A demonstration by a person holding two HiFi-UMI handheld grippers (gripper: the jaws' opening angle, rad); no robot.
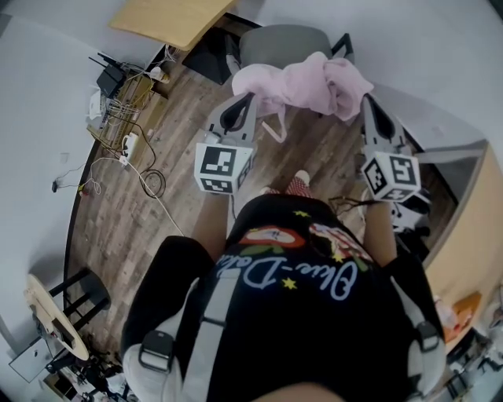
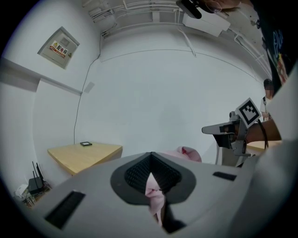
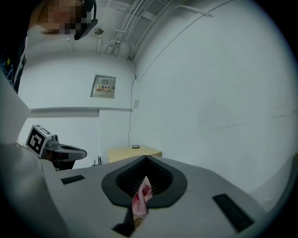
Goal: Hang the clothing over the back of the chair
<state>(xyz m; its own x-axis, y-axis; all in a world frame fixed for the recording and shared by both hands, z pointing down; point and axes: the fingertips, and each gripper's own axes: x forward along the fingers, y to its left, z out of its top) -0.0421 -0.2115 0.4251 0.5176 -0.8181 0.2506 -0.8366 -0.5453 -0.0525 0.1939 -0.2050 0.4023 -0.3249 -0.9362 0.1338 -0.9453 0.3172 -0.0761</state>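
Observation:
A pink garment (image 1: 302, 85) hangs bunched between my two grippers, held up over a grey chair (image 1: 283, 43) at the far side of the wooden floor. My left gripper (image 1: 250, 96) is shut on its left edge, and a pinch of pink cloth (image 2: 154, 195) shows between the closed jaws in the left gripper view. My right gripper (image 1: 366, 98) is shut on the right edge; pink and red cloth (image 3: 139, 199) is clamped in its jaws in the right gripper view. A sleeve or strap (image 1: 275, 126) dangles below the bundle.
A light wooden table (image 1: 174, 20) stands at the far left beside the chair. Cables, a router and a wire rack (image 1: 118, 110) lie along the left wall. A round stool (image 1: 59, 314) sits at lower left. White walls close in ahead and to the right.

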